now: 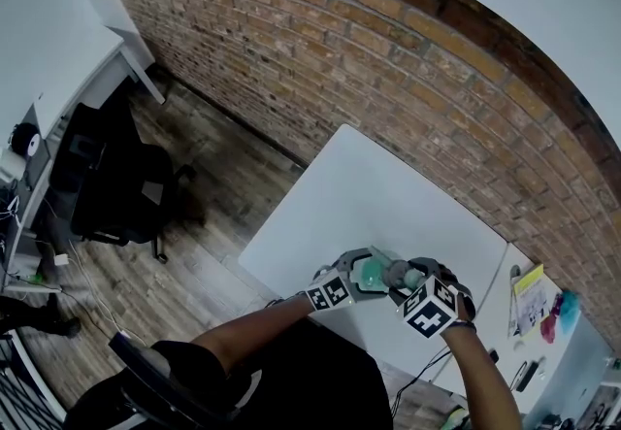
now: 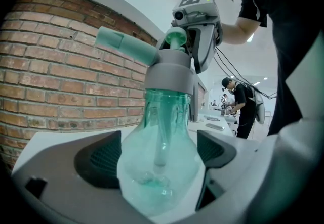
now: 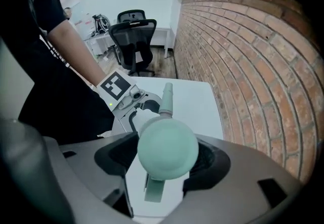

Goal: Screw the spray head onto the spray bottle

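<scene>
— Holding anything in the left gripper (image 2: pixel 158 154)?
— Yes. Its jaws are clenched on the bulb-shaped translucent green plastic spray bottle (image 2: pixel 161 177), which stands upright between them, a pad pressed to each side.
— And the right gripper (image 3: pixel 166 160)?
— Its jaws grasp the pale green spray head with the grey collar (image 2: pixel 169 74) by its round top. The collar sits on the bottle's neck, just beyond the left jaws.
— Where is the pair?
— In the air, above the white table (image 1: pixel 388 195), which shows below the right jaws. A red brick wall (image 1: pixel 388 59) stands beyond both.
</scene>
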### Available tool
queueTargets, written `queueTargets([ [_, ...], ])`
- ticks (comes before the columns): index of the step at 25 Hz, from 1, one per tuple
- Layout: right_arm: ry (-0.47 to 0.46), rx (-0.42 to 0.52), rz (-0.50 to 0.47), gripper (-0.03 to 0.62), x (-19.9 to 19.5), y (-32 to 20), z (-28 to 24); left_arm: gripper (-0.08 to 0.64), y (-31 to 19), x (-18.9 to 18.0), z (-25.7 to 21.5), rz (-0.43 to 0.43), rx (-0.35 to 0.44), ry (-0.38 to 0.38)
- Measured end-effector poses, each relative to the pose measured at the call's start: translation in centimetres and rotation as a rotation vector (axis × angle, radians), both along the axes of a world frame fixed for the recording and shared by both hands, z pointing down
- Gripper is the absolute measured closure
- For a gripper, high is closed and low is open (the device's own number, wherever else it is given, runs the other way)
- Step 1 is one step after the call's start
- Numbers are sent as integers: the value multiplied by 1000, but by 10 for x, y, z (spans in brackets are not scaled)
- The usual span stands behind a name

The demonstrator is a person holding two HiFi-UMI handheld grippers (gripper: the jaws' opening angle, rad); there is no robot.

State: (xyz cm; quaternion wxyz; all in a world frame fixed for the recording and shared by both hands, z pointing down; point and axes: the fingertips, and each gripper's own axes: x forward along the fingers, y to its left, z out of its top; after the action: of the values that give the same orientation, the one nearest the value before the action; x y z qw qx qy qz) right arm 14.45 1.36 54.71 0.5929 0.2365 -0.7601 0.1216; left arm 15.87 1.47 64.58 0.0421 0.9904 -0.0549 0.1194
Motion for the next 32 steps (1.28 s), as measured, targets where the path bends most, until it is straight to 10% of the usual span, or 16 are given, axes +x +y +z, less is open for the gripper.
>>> queueTargets([
  [7,29,60,-300,318,-15,1,-32,97,-1,-2,0,-7,-1,2],
  [12,315,68,-707,318,0,6,-13,97,-1,0,0,-2,-2,1],
  [17,331,38,-766,319,-3,5,6,97,-1,-1,1,-2,2,2],
  [23,290,24,-703,318,-5,3,7,97,-1,-2,1,-2,0,-1],
  [32,71,-42,-171,319,-9,-5,5,97,-1,-2,1,-9,-2,-1],
])
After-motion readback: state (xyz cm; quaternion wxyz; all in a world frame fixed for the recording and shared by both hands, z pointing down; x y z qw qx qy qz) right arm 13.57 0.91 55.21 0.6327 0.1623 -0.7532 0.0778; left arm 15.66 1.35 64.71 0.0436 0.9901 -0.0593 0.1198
